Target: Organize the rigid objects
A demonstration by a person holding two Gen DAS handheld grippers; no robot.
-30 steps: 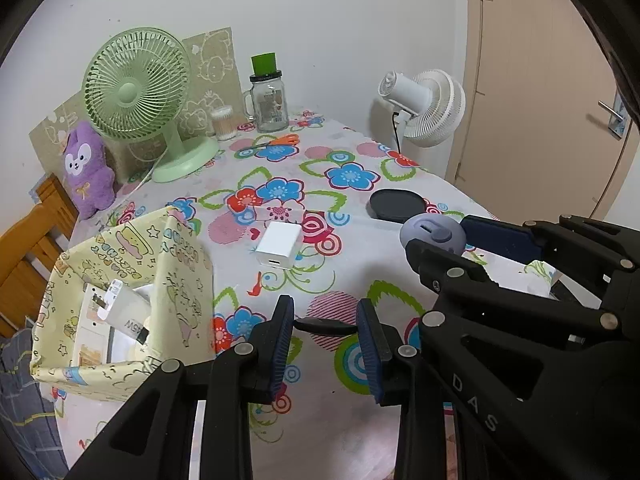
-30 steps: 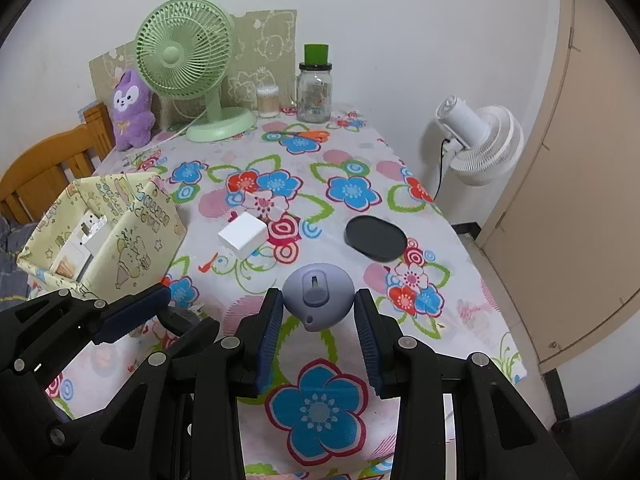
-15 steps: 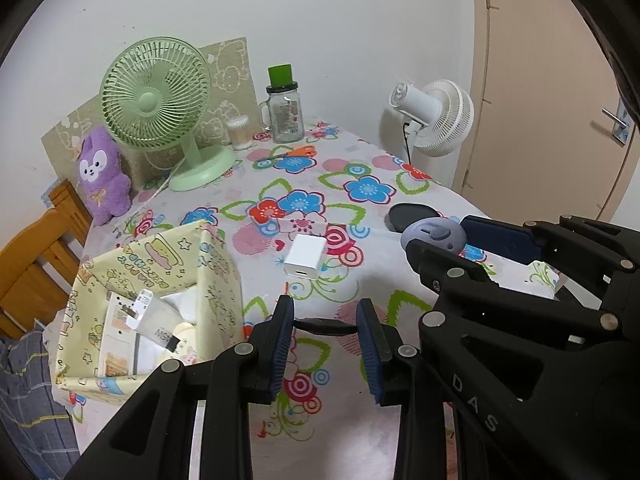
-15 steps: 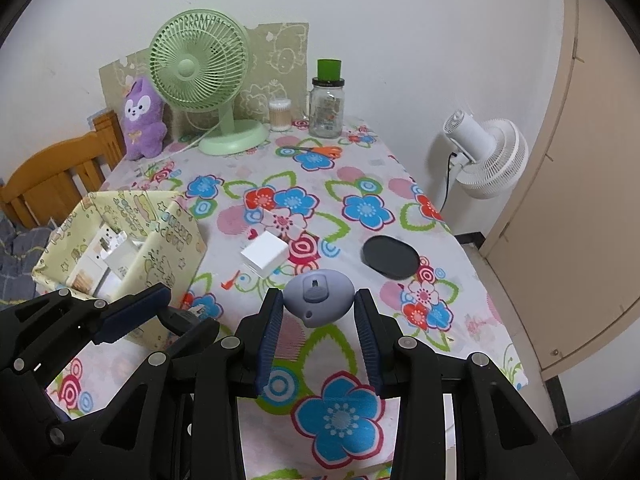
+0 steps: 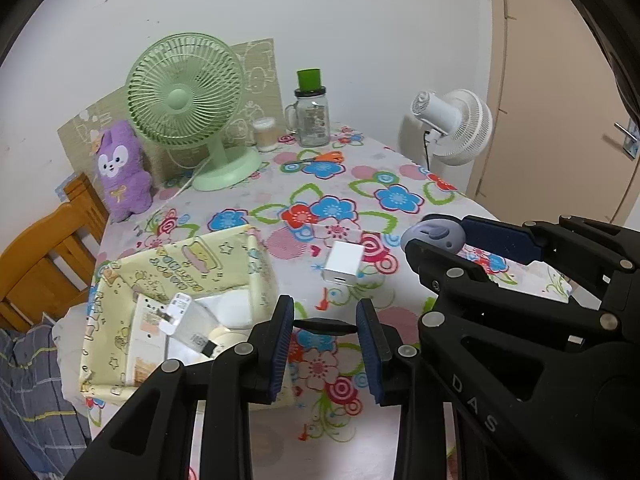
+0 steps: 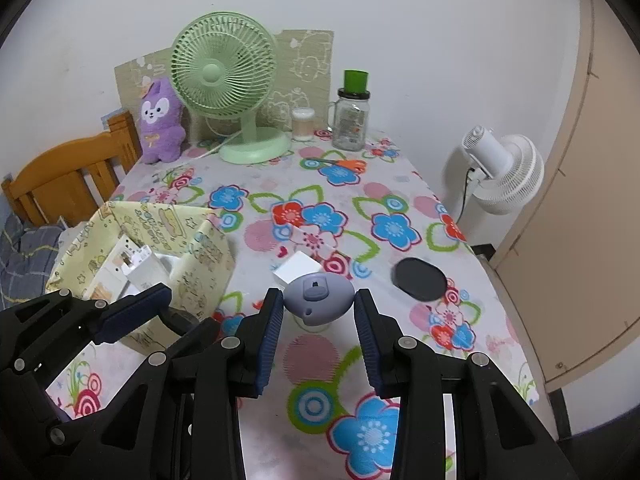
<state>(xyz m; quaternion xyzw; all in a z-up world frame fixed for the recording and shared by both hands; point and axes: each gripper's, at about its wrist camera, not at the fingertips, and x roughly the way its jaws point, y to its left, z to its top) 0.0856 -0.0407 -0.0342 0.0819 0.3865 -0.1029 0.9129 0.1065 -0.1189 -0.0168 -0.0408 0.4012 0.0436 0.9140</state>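
Note:
My left gripper (image 5: 325, 314) is shut on a thin black disc (image 5: 324, 326), seen edge-on between the blue pads above the flowered tablecloth (image 5: 320, 364). Just left of it stands the yellow fabric box (image 5: 180, 264), which holds white items. My right gripper (image 6: 318, 300) is shut on a grey-blue oval mouse (image 6: 316, 292), held in the air; the mouse (image 5: 436, 234) also shows in the left wrist view. A white charger cube (image 6: 298, 268) lies on the cloth just beyond the mouse. A black round pad (image 6: 420, 280) lies to the right.
At the back stand a green desk fan (image 6: 224, 76), a purple plush toy (image 6: 160, 120), a glass jar with a green lid (image 6: 352, 120) and a small cup (image 6: 302, 124). A white fan (image 6: 504, 172) stands off the table's right edge. A wooden chair (image 6: 60, 176) is left.
Both grippers have risen and drawn left toward the yellow box, each carrying its object. The box now sits closer under the left gripper. Neither grip has changed.

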